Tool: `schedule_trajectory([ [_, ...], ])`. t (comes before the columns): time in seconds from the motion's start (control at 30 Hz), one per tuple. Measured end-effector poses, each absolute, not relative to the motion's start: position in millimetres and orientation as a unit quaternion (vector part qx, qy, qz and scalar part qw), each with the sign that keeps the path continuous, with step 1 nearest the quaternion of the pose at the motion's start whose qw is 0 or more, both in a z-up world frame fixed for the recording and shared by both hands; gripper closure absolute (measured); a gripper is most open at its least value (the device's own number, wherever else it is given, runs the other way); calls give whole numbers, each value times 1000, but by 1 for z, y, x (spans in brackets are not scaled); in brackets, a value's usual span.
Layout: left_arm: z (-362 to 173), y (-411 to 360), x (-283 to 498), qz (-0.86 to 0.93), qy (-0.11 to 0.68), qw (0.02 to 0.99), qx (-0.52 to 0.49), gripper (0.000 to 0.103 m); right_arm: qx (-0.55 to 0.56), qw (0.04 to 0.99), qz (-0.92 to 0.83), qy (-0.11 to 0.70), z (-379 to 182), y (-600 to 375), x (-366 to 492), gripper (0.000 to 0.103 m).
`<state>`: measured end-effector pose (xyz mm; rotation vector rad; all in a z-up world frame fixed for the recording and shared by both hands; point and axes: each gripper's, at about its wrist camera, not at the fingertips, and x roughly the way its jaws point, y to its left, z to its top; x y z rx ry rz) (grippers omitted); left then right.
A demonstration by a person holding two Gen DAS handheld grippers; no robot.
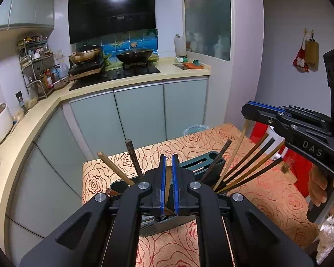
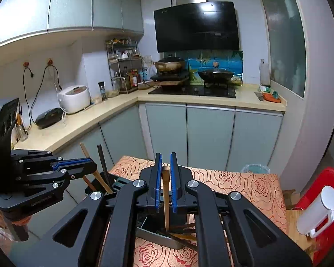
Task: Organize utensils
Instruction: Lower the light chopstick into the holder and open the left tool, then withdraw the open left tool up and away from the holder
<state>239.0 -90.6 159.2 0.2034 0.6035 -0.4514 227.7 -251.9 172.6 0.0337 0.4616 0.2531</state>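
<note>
A dark utensil holder (image 1: 202,166) stands on the rose-patterned table (image 1: 267,189), with several chopsticks (image 1: 251,166) leaning out of it. My left gripper (image 1: 169,162) hovers over the holder, its blue pads nearly together on a thin brown wooden stick (image 1: 167,191). My right gripper (image 2: 164,162) is above the holder (image 2: 153,233) too, narrowly closed around a light wooden chopstick (image 2: 165,191) that stands upright with its tip among the other sticks. Each gripper shows in the other's view, the right one (image 1: 247,109) and the left one (image 2: 93,164).
A kitchen counter (image 2: 122,102) with stove, woks, a rice cooker (image 2: 74,99) and a spice rack runs behind the table. A red chair (image 2: 327,191) with a white bottle stands right. A bin (image 2: 255,169) sits beyond the table's far edge.
</note>
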Motion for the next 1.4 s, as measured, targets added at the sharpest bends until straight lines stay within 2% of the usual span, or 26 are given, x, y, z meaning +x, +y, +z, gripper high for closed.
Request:
schedule_trajectory([
  [0.2, 153, -90, 242, -209, 293, 927, 102, 97, 12, 963, 126, 239, 163, -246, 236, 95],
  [0.27, 152, -88, 242, -205, 293, 928, 101, 94, 13, 962, 126, 241, 162, -245, 239, 95],
  [0.33, 152, -86, 241, -202, 291, 930, 101, 83, 13, 962, 125, 244, 160, -243, 240, 95],
  [0.4, 153, -84, 240, -198, 288, 932, 98, 66, 15, 962, 124, 243, 160, -243, 240, 94],
  [0.53, 158, -76, 240, -192, 284, 936, 85, 50, 16, 963, 121, 241, 162, -244, 239, 89],
  [0.6, 160, -73, 239, -187, 279, 938, 81, 39, 19, 964, 119, 239, 162, -245, 238, 67],
  [0.67, 163, -70, 238, -182, 273, 941, 78, 34, 26, 966, 115, 231, 165, -247, 234, 62],
  [0.83, 169, -66, 234, -172, 263, 947, 73, 27, 22, 967, 115, 225, 171, -249, 228, 61],
  [0.93, 173, -65, 229, -161, 249, 952, 77, 21, 22, 969, 114, 220, 174, -250, 222, 56],
  [1.03, 176, -60, 221, -148, 232, 958, 75, 15, 23, 970, 111, 213, 177, -253, 216, 49],
  [1.1, 178, -58, 217, -144, 227, 960, 72, 13, 25, 972, 106, 208, 178, -255, 211, 41],
  [1.2, 177, -54, 211, -138, 223, 963, 67, 11, 30, 973, 100, 204, 179, -259, 206, 35],
  [1.4, 175, -50, 199, -127, 216, 966, 69, 11, 38, 973, 95, 207, 175, -261, 194, 29],
])
